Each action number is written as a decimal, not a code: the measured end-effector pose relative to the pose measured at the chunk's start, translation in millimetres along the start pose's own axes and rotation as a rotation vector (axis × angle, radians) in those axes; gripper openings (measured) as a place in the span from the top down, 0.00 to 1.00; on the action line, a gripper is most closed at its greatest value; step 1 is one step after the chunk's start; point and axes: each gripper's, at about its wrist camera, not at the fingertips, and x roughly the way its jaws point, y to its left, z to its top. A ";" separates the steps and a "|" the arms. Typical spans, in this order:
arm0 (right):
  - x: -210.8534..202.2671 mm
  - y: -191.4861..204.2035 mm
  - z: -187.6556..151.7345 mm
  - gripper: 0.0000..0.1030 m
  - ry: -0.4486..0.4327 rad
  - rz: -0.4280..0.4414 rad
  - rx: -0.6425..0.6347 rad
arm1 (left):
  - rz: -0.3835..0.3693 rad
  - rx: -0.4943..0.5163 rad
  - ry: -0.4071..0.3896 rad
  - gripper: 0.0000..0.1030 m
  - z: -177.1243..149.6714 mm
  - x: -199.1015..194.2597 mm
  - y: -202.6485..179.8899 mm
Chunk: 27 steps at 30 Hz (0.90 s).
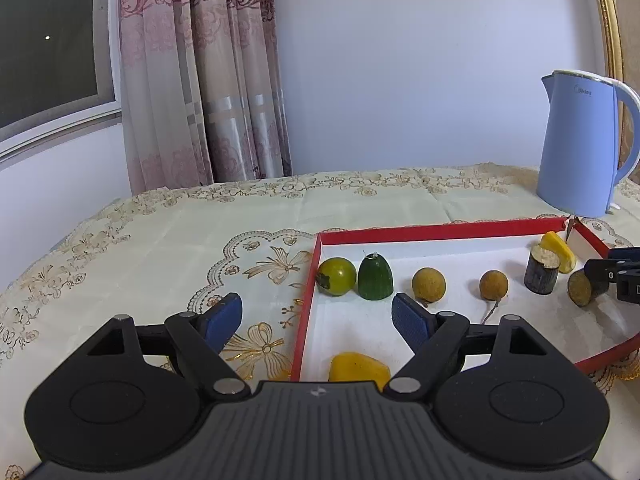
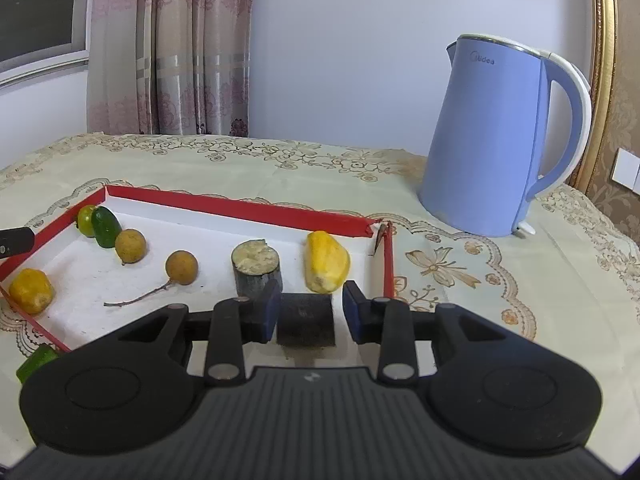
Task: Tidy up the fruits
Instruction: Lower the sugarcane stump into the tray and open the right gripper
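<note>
A red-rimmed white tray (image 1: 436, 232) (image 2: 240, 208) holds several fruits: a green-yellow round fruit (image 1: 337, 276), a green piece (image 1: 375, 280), two brown round fruits (image 1: 429, 284) (image 1: 494, 285), a dark upright stalk piece (image 1: 541, 274) (image 2: 256, 268) and yellow pieces (image 1: 558, 250) (image 2: 325, 262) (image 1: 358, 367) (image 2: 31, 290). My left gripper (image 1: 318, 322) is open and empty over the tray's left wall. My right gripper (image 2: 311, 312) is open around a second dark stalk piece (image 2: 306, 320) (image 1: 582, 288), with gaps on both sides.
A blue electric kettle (image 1: 580, 144) (image 2: 500, 140) stands behind the tray's right corner. A green piece (image 2: 36, 362) lies on the tablecloth outside the tray's near left wall. A curtain and window are behind the table, a gold frame at the right.
</note>
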 end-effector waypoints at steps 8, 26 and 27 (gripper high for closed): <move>-5.4 -5.8 0.6 0.69 -0.023 0.008 0.032 | 0.009 0.013 0.004 0.20 -1.1 1.7 -2.7; -107.5 23.6 -25.5 0.12 -0.161 0.024 -0.020 | 0.065 0.034 0.010 0.20 -3.6 7.0 -7.5; -111.0 26.6 -27.8 0.11 -0.159 0.019 -0.030 | 0.067 0.034 0.015 0.20 -3.5 7.3 -7.7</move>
